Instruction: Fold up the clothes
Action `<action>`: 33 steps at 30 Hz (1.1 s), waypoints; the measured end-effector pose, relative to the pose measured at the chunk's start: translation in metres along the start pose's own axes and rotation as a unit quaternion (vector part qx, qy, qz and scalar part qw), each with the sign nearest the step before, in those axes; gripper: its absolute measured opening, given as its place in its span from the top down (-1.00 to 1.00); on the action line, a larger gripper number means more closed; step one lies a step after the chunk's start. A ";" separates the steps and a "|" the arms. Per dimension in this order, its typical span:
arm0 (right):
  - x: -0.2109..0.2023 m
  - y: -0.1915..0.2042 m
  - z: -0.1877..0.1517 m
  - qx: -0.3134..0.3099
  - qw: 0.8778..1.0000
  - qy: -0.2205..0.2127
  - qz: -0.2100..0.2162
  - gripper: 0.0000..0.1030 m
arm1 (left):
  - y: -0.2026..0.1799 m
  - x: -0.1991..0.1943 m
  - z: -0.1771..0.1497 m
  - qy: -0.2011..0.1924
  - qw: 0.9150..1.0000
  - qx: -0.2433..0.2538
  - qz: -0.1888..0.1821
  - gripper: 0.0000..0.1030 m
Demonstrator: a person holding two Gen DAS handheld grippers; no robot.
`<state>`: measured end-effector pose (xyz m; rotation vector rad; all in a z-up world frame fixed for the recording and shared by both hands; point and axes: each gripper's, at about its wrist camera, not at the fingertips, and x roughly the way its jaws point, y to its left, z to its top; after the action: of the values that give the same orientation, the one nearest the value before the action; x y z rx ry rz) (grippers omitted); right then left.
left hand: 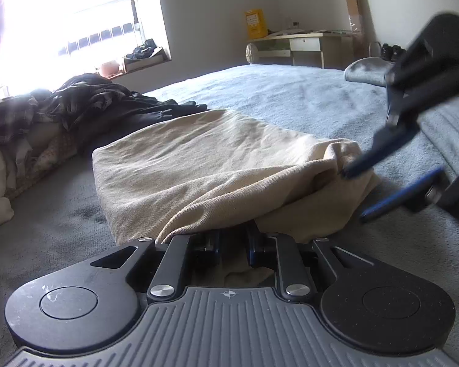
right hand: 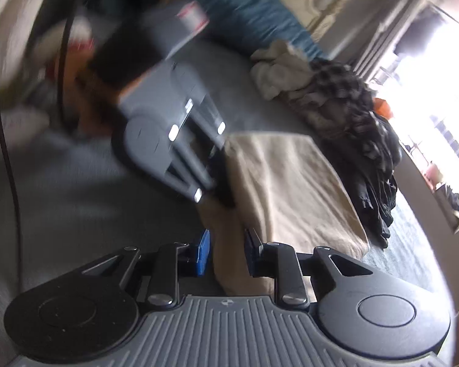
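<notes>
A beige garment [left hand: 199, 165] lies folded on the grey bed cover; it also shows in the right wrist view [right hand: 290, 183]. My left gripper [left hand: 233, 238] sits at its near edge, and cloth drapes over the fingers and hides the tips. It also shows, blurred, in the right wrist view [right hand: 220, 183] at the garment's left edge. My right gripper [right hand: 226, 244] is open, its fingers astride a fold of beige cloth. In the left wrist view the right gripper [left hand: 355, 192] is open, with one finger on the garment's right corner.
A pile of dark plaid and black clothes [left hand: 76, 104] lies left of the garment, with pale clothes [right hand: 275, 70] beyond. The grey bed cover [left hand: 275, 91] stretches away to a desk [left hand: 306, 46]. A grey cloth [left hand: 367, 70] lies at the far right.
</notes>
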<state>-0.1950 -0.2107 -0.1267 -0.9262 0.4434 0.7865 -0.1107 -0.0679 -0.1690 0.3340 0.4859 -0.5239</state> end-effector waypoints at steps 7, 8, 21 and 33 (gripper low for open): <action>0.006 0.020 0.000 -0.044 0.999 -0.017 -0.008 0.58 | 0.005 -0.001 0.001 0.004 1.000 -0.013 0.010 0.64; 0.004 0.027 0.000 -0.063 0.998 -0.023 -0.002 0.58 | 0.005 -0.001 0.001 0.005 1.000 -0.015 0.011 0.64; 0.039 -0.026 -0.018 0.180 0.982 0.056 -0.032 1.00 | -0.009 -0.025 -0.015 -0.023 0.997 0.076 -0.017 0.62; 0.041 -0.105 -0.115 0.688 0.716 0.018 0.119 1.00 | -0.016 -0.007 -0.020 -0.013 0.995 0.099 -0.021 0.53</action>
<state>-0.0896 -0.3281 -0.1589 0.5500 0.9913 0.4410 -0.1325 -0.0699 -0.1853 0.5066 0.4182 -0.6185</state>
